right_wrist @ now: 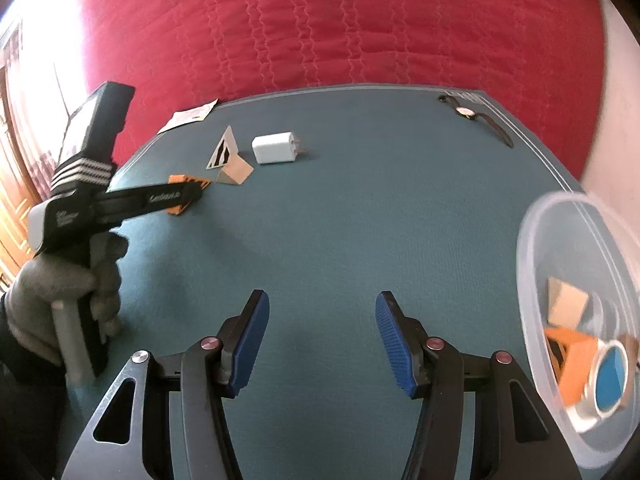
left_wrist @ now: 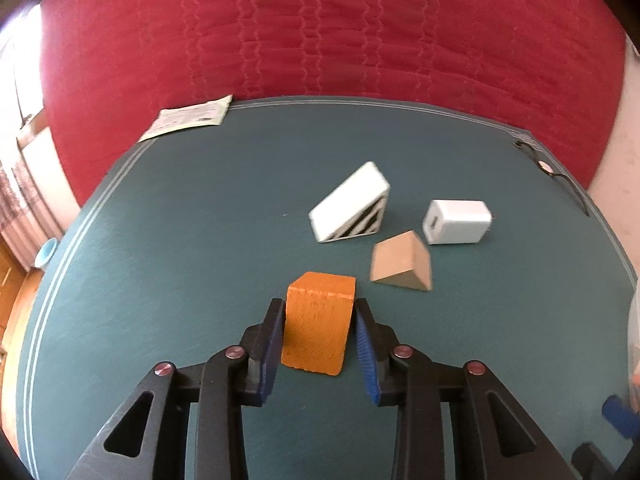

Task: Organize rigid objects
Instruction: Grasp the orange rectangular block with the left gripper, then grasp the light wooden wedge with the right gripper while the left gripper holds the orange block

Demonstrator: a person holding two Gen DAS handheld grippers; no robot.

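An orange wooden block stands on the teal table. My left gripper is shut on it, one blue pad against each side. Beyond it lie a tan wooden wedge, a white wedge with striped sides and a white charger plug. In the right wrist view, a gloved hand holds the left gripper around the orange block. My right gripper hovers open over bare table, with nothing between its fingers.
A clear plastic container at the right holds an orange piece, a tan block and a round blue-topped item. A wristwatch lies at the far right corner and a paper leaflet at the far left edge. A red quilt lies behind the table.
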